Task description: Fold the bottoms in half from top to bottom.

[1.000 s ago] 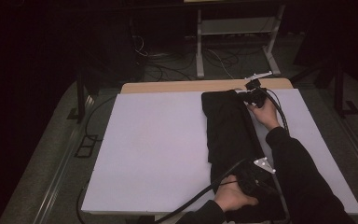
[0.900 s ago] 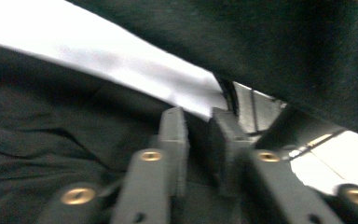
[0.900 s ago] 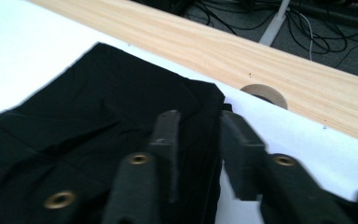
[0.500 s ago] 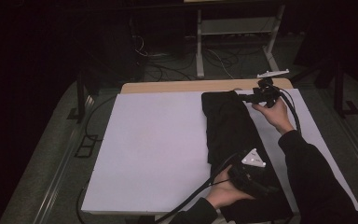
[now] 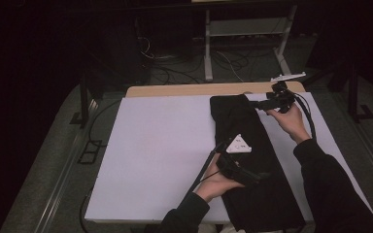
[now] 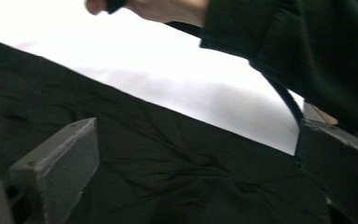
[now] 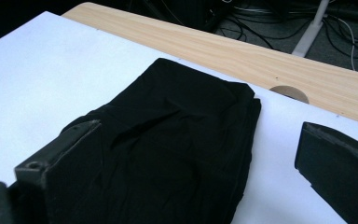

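Black garment (image 5: pixel 252 160), folded lengthwise into a long narrow strip, lying on the white sheet (image 5: pixel 160 150) toward the right half of the table, one end near the bare wooden edge (image 5: pixel 175 90) at the far side, the other reaching the near edge between the person's forearms. Laid flat and straight, probably so that the next fold can bring one end over the other.

Left gripper (image 5: pixel 264 175) held low over the near half of the strip, jaws just opened wide, nothing between them; in the left gripper view only wrinkled dark cloth (image 6: pixel 168 168) under the spread jaws, with the dark sleeve (image 6: pixel 298 42) of the other arm across the top. Right gripper (image 5: pixel 252 103) hovering at the far end, just beside the strip's right corner, jaws likewise just opened wide and bare of cloth. In the right gripper view, the garment's far end (image 7: pixel 182 121) seen as a neat stack of layers with a rounded fold along its edge, a round cut-out (image 7: pixel 289 93) in the wood just beyond.

Both ends let go and lying as placed; cloth apparently free of both grippers, though the dim light makes the left one hard to judge. Likely a pause between folds, hands lifted clear so as not to drag the layers out of line.
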Tool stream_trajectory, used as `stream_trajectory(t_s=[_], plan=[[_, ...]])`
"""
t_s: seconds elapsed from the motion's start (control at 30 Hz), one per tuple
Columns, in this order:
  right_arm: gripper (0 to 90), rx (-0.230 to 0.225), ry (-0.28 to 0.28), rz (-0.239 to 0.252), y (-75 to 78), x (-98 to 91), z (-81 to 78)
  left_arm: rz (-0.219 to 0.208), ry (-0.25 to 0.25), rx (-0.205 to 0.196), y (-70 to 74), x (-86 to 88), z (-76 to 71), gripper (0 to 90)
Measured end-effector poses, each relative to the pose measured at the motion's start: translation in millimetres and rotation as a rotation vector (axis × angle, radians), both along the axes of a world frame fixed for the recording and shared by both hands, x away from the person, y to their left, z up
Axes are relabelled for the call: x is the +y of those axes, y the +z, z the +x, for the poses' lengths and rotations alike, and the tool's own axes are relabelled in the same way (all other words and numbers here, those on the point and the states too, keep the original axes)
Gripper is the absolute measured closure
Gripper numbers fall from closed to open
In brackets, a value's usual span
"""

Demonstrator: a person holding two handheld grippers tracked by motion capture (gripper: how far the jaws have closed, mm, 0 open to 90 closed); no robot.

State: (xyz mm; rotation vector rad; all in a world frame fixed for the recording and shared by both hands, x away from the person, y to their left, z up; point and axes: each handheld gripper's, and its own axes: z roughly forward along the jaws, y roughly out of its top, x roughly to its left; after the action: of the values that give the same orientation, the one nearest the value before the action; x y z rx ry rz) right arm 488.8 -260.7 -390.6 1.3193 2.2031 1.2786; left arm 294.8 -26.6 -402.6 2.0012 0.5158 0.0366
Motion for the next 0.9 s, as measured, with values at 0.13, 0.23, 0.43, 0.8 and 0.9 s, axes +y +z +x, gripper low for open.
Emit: stream_trajectory(t_s=[0.13, 0.23, 0.43, 0.8, 0.9], plan=[[1.0, 0.002, 0.007, 0.008, 0.3, -0.1, -2.9, -0.005, 0.02, -0.009, 4.0, 9.6, 6.2, 0.0], [1.1, 0.008, 0.014, -0.006, -0.1, 0.4, -5.0, -0.013, 0.044, -0.019, 7.3, 17.2, 10.8, 0.0], [1.1, 0.015, 0.026, -0.015, -2.1, 0.5, -7.9, -0.019, 0.083, -0.031, 11.8, 30.6, 20.4, 0.0], [1.2, 0.023, 0.035, 0.007, -7.8, -2.5, -13.3, -0.002, 0.133, -0.044, 14.9, 46.3, 34.2, 0.0], [1.2, 0.029, 0.037, 0.014, -10.7, -4.0, -15.2, -0.003, 0.145, -0.043, 16.2, 49.0, 37.8, 0.0]])
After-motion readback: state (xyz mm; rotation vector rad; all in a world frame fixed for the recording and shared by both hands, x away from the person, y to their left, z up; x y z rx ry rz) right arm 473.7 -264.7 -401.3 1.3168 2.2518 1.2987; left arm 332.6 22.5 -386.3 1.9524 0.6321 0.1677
